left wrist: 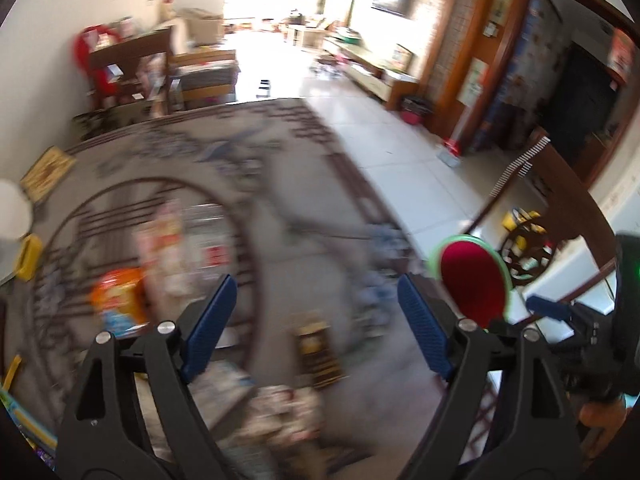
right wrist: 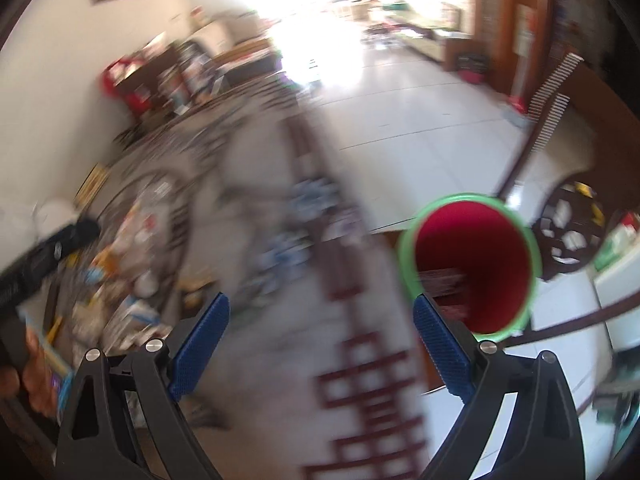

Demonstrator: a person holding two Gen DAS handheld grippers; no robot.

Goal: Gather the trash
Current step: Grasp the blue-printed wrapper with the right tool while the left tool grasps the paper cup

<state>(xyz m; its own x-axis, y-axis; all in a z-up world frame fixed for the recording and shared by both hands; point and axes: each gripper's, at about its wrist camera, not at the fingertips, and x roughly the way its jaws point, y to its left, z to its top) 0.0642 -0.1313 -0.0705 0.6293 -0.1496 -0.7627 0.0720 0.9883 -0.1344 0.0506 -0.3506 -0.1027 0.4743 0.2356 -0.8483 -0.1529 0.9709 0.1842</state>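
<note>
Blurred snack wrappers (left wrist: 160, 264) litter the patterned surface (left wrist: 304, 184) beyond both grippers' spread, empty blue fingers (left wrist: 212, 322); a green-rimmed red bin (right wrist: 472, 264) sits right of them.

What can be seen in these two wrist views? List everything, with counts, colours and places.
Bin: one, red inside with a green rim, past the table's right edge, something lying inside.
Table: one, grey patterned top with dark red lattice border.
Wrappers and packets: blurred heap, count unclear, mixed orange, white and blue, on the table's left part.
Yellow-black box: one, on the table.
Floor: pale tiles, beyond the table.
Left gripper: black, blue pads, open, nothing between them.
Right gripper: same build, open, empty.
</note>
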